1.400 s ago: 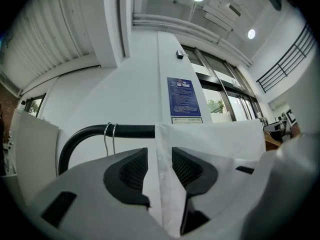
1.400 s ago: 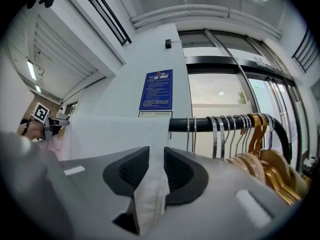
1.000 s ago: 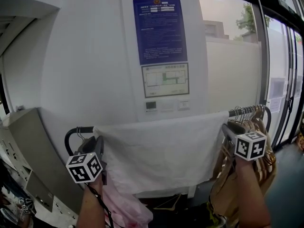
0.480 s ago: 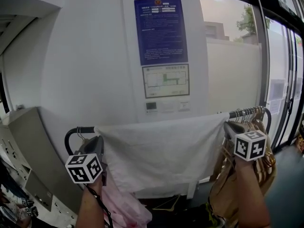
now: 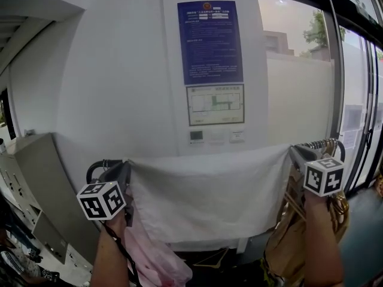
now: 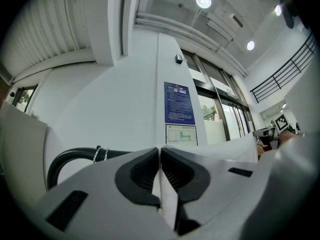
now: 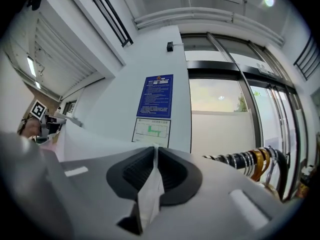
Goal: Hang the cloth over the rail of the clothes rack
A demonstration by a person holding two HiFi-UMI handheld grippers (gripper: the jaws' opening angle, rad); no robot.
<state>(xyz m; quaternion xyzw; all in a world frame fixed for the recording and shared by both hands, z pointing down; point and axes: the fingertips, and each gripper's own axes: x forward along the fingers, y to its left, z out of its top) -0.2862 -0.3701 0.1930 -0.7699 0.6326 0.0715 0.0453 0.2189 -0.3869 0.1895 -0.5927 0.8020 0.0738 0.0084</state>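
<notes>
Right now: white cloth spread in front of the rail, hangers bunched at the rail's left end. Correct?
No. The hangers bunch at the right end of the rail, as the head view shows. The white cloth is spread in front of the rail.

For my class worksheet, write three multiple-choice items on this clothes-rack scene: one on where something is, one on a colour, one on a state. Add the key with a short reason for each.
1. Where is the blue notice?
A on the wall above the cloth
B on the cloth itself
C below the cloth

2. What colour is the cloth?
A red
B white
C black

3. What state is the left gripper in?
A wide open
B shut, empty
C shut on the cloth

Key:
1 A: the head view shows it on the wall over the cloth's top edge.
2 B: the cloth is white in every view.
3 C: the left gripper view shows cloth pinched between the closed pads.
</notes>
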